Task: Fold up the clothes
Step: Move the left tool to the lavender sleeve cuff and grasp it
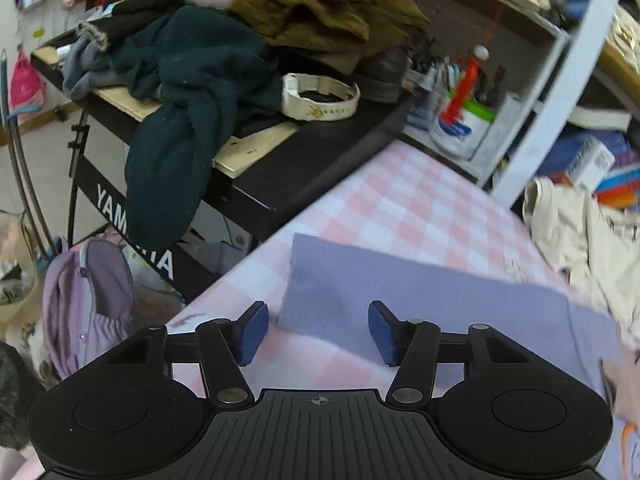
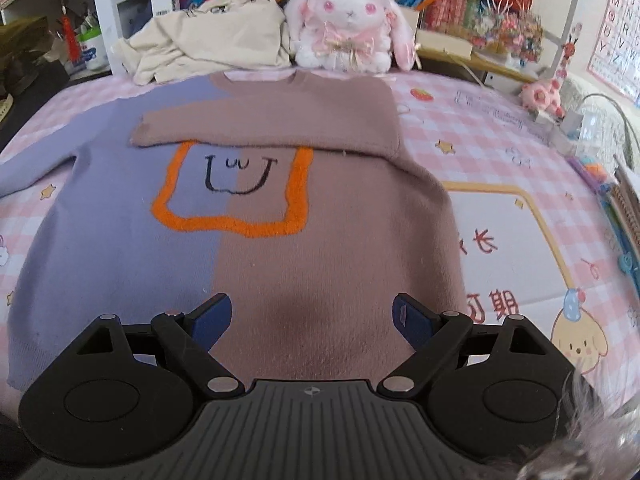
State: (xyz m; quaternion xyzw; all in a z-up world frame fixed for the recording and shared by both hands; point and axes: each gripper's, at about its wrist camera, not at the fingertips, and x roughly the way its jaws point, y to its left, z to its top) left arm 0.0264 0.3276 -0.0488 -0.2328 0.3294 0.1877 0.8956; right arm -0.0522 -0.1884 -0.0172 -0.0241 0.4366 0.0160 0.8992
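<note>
On bedspread: sweater (right view only); both tongs gaping.

Ahead of the left gripper, the purple sleeve blurs and runs off the frame's right edge. Behind the right gripper, the sweater hem is hidden by the tool's body. The brown sleeve covers the orange outline's top.
</note>
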